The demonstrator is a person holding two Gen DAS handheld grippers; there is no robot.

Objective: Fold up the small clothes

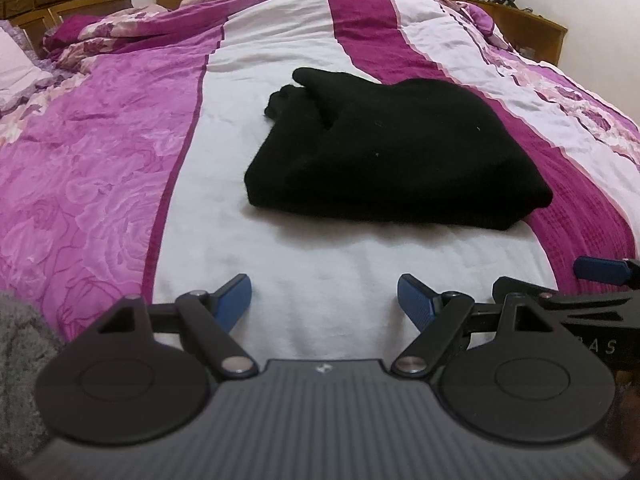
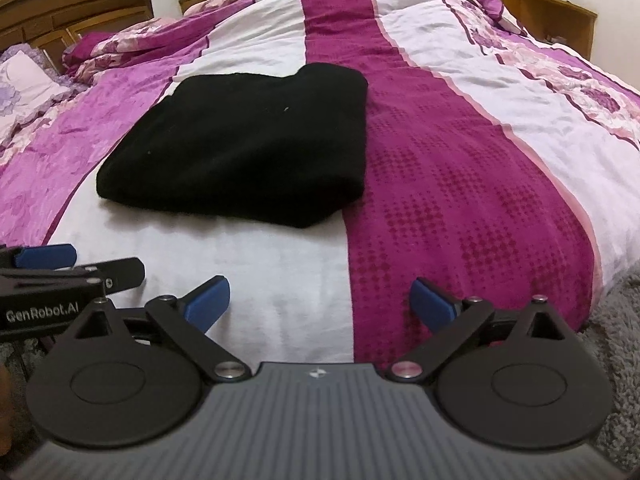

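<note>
A black garment [image 1: 384, 148] lies folded in a thick rectangle on the bed, with a loose sleeve end bunched at its far left corner. It also shows in the right wrist view [image 2: 248, 144], ahead and left. My left gripper [image 1: 324, 300] is open and empty, held over the bed's near edge, short of the garment. My right gripper [image 2: 320, 300] is open and empty, beside the left one and to the garment's right. Each gripper's blue fingertip shows at the edge of the other's view.
The bed carries a quilt [image 2: 460, 160] with magenta, white and floral pink stripes. A wooden headboard [image 2: 80, 4] and pillows [image 1: 16, 68] stand at the left. Wooden shelving [image 1: 532, 24] runs along the far side. A grey fuzzy rug [image 2: 616, 320] lies by the near edge.
</note>
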